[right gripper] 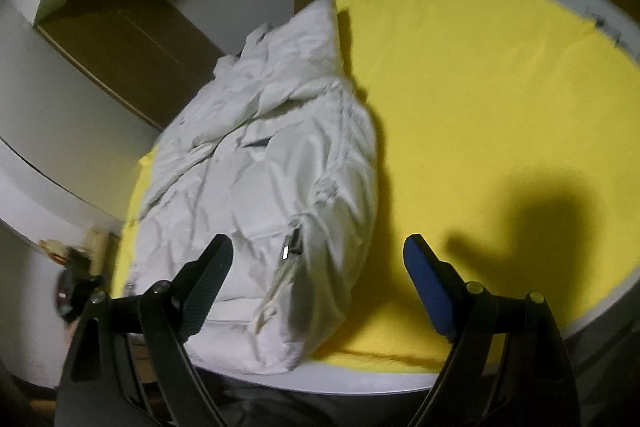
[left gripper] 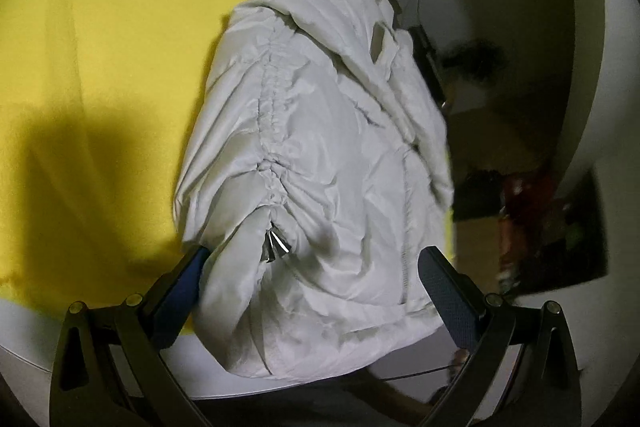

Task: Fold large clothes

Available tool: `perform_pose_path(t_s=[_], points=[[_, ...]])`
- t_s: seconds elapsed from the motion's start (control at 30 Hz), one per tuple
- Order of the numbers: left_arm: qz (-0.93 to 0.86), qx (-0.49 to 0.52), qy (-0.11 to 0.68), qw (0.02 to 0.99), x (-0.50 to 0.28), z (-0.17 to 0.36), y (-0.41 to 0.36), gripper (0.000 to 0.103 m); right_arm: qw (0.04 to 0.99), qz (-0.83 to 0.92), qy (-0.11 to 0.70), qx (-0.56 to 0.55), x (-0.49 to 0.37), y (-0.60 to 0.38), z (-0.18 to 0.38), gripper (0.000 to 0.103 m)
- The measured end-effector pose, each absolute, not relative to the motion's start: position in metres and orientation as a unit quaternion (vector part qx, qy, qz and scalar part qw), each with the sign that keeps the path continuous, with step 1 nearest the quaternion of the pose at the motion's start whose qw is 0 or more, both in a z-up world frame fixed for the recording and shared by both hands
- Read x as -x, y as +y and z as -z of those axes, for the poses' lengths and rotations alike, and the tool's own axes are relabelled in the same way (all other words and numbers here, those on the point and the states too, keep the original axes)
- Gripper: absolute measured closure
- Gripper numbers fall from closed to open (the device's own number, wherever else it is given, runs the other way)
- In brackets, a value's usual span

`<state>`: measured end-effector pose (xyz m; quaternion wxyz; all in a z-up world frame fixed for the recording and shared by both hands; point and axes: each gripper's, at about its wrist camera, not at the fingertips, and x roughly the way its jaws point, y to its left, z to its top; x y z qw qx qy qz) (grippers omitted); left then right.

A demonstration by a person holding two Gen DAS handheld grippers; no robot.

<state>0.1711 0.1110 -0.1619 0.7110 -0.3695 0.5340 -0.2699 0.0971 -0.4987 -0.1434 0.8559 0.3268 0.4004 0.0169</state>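
A crumpled white padded jacket point(left gripper: 320, 147) lies folded along one edge of a white worktop point(right gripper: 360, 383) covered by a bright yellow cloth point(right gripper: 480, 107). In the left wrist view the left claw point(left gripper: 316, 267) has its fingers spread wide, astride the jacket's near end, where a metal zip pull point(left gripper: 276, 245) glints at 6 o'clock. In the right wrist view the right claw point(right gripper: 318, 255) is likewise spread apart, its black finger point(right gripper: 208, 283) over the jacket's hem, its blue-padded finger point(right gripper: 428, 283) over bare cloth. A shadow falls across the cloth at 4 o'clock. Brown cardboard boxes point(right gripper: 120, 39) stand against pale walls beyond the worktop, at 10 o'clock.
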Motion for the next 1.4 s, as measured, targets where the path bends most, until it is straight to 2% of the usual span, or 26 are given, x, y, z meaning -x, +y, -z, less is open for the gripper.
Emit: perform_pose_path(t_s=[0.4,0.57,1.07,1.17,1.23,1.27,1.33,1.4], points=[[0.229,0.382,0.54,0.714,-0.152,0.157,0.136,0.0,0.86,0.005,0.396,-0.323,-0.095,-0.503,0.146,0.016],[0.247,0.386,0.562,0.688,-0.149,0.163,0.126,0.0,0.861,0.01,0.393,-0.324,-0.091,-0.506,0.147,0.016],[0.233,0.334,0.585,0.702,-0.179,0.164,0.09,0.003,0.874,0.017,0.398,-0.278,-0.093,-0.491,0.143,0.016],[0.246,0.326,0.578,0.706,-0.179,0.158,0.088,0.021,0.869,0.023,0.405,-0.283,-0.094,-0.495,0.145,0.016],[0.26,0.325,0.576,0.704,-0.18,0.158,0.087,0.048,0.861,0.02,0.409,-0.301,-0.096,-0.499,0.149,0.016],[0.264,0.325,0.576,0.703,-0.18,0.159,0.087,0.056,0.854,0.007,0.411,-0.319,-0.098,-0.501,0.152,0.017],[0.259,0.326,0.578,0.702,-0.182,0.162,0.088,0.086,0.84,-0.021,0.418,-0.345,-0.104,-0.499,0.158,0.018],[0.262,0.329,0.577,0.701,-0.182,0.163,0.089,0.087,0.834,-0.037,0.427,-0.347,-0.111,-0.491,0.16,0.018]])
